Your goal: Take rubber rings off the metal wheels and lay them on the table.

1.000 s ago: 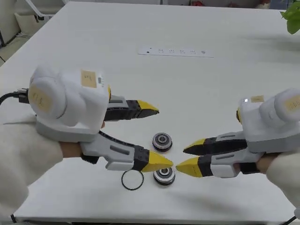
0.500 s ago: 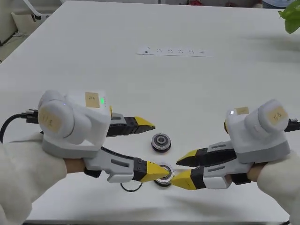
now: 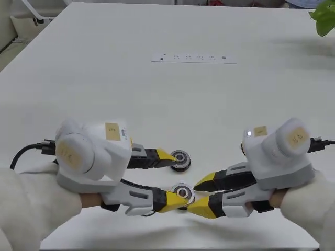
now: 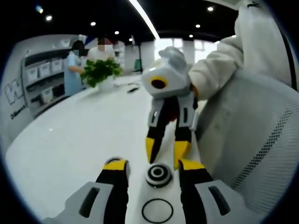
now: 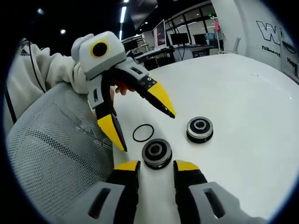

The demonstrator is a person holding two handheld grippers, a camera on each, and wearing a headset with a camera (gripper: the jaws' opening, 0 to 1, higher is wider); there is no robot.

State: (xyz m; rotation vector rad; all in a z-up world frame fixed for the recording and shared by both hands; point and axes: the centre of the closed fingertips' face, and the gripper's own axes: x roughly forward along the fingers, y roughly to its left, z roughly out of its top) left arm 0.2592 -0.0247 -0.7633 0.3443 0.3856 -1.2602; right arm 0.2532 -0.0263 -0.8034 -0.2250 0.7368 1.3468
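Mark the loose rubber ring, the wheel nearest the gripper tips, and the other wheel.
loose rubber ring (image 5: 134, 133), right gripper view, on the left side of its band.
nearest wheel (image 5: 156, 153), right gripper view, on its hub.
other wheel (image 5: 200, 129), right gripper view, on its hub.

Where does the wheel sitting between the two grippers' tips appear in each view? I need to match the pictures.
Head view: near wheel, low centre, between the yellow tips of the left gripper and the right gripper.
Left gripper view: low centre, between that gripper's own jaw tips.
Right gripper view: centre, just ahead of its own jaw tips.
Landmark: the loose rubber ring, on the wheel's left-gripper side in both gripper views.
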